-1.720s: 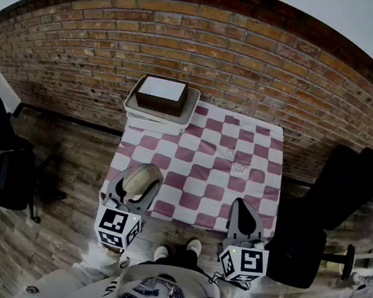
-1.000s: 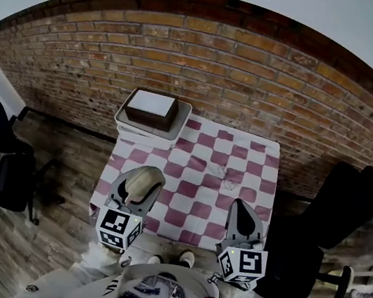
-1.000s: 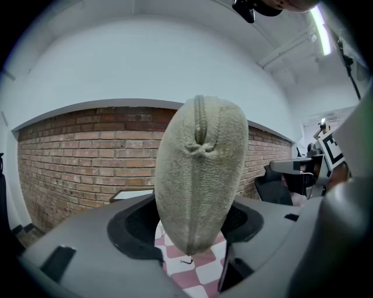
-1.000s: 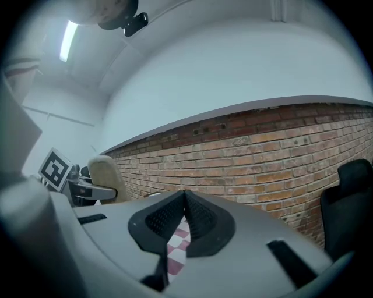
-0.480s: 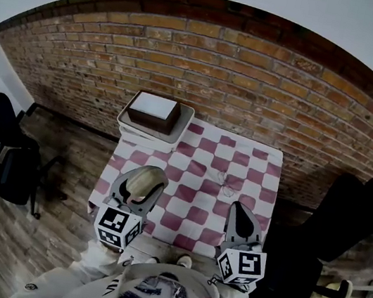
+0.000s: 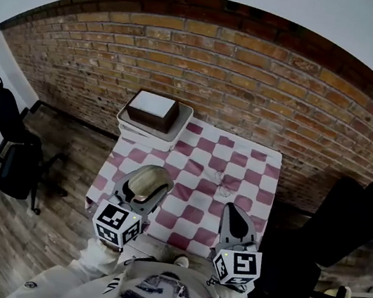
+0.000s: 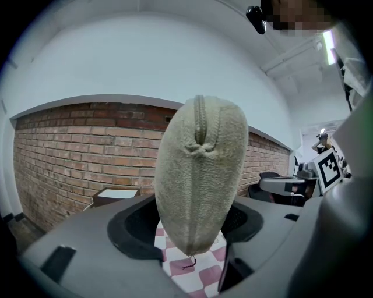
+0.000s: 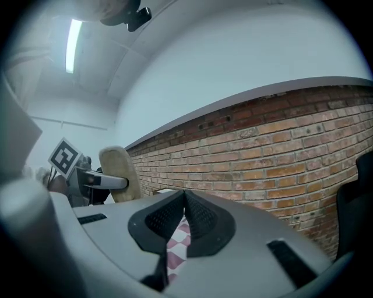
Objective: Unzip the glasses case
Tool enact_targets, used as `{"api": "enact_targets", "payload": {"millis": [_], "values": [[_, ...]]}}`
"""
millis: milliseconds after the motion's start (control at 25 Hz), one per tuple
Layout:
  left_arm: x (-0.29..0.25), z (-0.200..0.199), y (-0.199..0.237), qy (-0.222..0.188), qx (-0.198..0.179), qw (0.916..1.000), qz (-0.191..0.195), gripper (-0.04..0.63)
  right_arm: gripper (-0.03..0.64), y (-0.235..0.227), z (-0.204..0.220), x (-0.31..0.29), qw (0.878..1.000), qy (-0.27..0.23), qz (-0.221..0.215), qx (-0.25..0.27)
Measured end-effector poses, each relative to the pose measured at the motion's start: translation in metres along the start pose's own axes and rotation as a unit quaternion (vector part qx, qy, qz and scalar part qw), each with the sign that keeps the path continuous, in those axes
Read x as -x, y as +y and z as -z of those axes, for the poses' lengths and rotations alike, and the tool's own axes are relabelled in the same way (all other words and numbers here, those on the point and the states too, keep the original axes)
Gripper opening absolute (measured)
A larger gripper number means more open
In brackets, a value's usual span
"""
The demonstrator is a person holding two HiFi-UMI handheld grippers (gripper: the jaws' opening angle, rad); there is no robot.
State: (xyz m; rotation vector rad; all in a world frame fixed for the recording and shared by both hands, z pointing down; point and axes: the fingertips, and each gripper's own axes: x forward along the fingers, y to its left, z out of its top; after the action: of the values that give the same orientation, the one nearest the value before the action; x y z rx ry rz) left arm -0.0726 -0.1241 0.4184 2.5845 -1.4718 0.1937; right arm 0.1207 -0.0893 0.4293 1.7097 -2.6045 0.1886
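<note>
Head view: left gripper [image 6: 144, 189] pinches one glasses case [image 6: 140, 180]; right gripper [image 6: 232, 210] pressed together.

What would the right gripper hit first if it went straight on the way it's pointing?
Probably the brick wall. The shut right gripper points roughly level, over the checkered tablecloth, and nothing shows in its line before the bricks, though depth is unclear.

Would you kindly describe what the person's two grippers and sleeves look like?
Both the left gripper and right gripper are grey, with black textured pads and a white cube bearing black square markers. The person wears white sleeves.
</note>
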Motion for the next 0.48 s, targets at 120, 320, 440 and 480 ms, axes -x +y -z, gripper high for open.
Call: {"api": "enact_targets", "payload": {"millis": [120, 320, 440, 480], "values": [[-0.001, -0.004, -0.006, -0.006, 0.013, 0.9999, 0.005, 0.284, 0.012, -0.002, 0.002, 0.003, 1.0, 0.002, -0.004, -0.002], [-0.005, -0.008, -0.012, -0.009, 0.019, 0.9997, 0.01, 0.284, 0.012, -0.007, 0.002, 0.002, 1.0, 0.003, -0.006, 0.001], [-0.007, -0.009, -0.016, -0.008, 0.024, 0.9995, 0.018, 0.284, 0.012, -0.009, 0.001, 0.002, 1.0, 0.004, -0.005, 0.002], [-0.007, -0.009, -0.018, -0.008, 0.024, 0.9995, 0.021, 0.284, 0.012, -0.009, 0.001, 0.002, 1.0, 0.003, -0.005, 0.002]]}}
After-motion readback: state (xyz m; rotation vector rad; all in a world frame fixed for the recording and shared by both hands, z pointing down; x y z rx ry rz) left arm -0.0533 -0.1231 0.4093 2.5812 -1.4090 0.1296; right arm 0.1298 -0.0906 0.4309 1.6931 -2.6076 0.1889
